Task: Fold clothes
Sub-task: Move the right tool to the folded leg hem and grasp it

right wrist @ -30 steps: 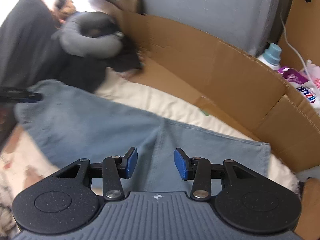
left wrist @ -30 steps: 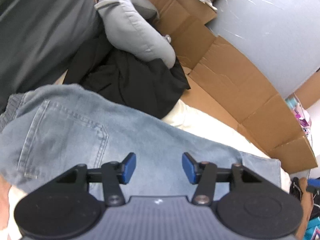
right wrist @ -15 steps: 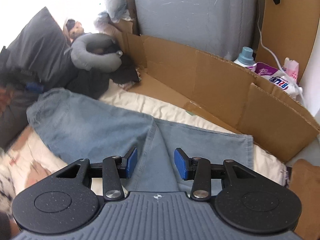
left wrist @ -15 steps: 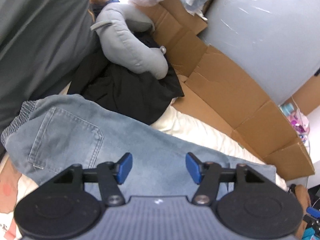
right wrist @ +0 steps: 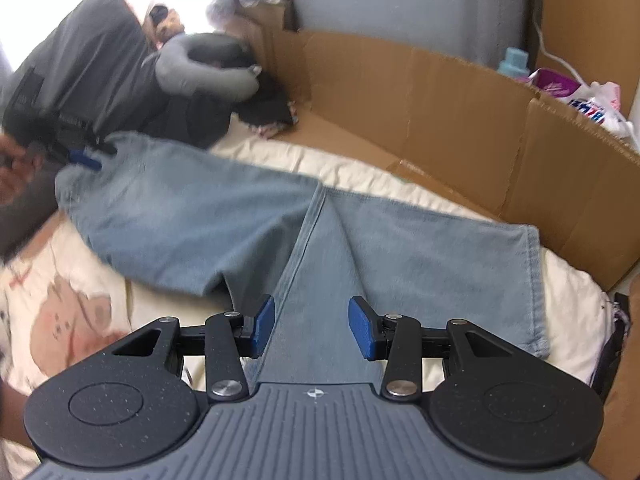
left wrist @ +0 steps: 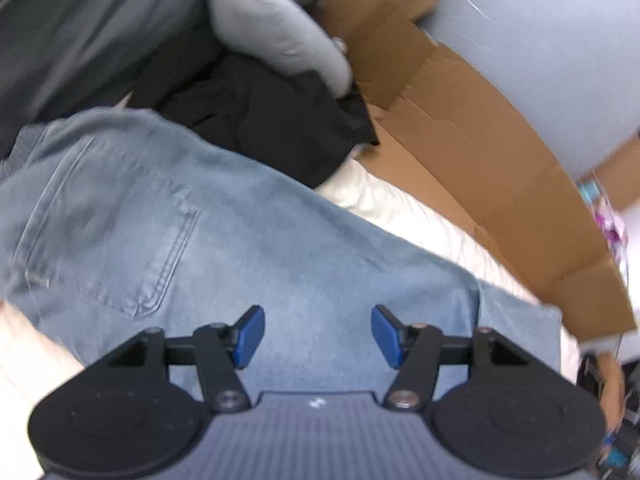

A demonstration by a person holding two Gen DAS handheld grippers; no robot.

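Both tongs point steeply downward with jaws apart and nothing between the blue pads — the left tongs (left wrist: 318, 336) spread wider, having just been opening; the right tongs (right wrist: 311, 328) gape narrower.

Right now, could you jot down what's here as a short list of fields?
surface: cream bedding
garment: blue jeans spread flat, back pocket facing up
behind: black clothes, grey neck pillow, cardboard wall
left claw: open, above the jeans' seat
right claw: open, above a leg
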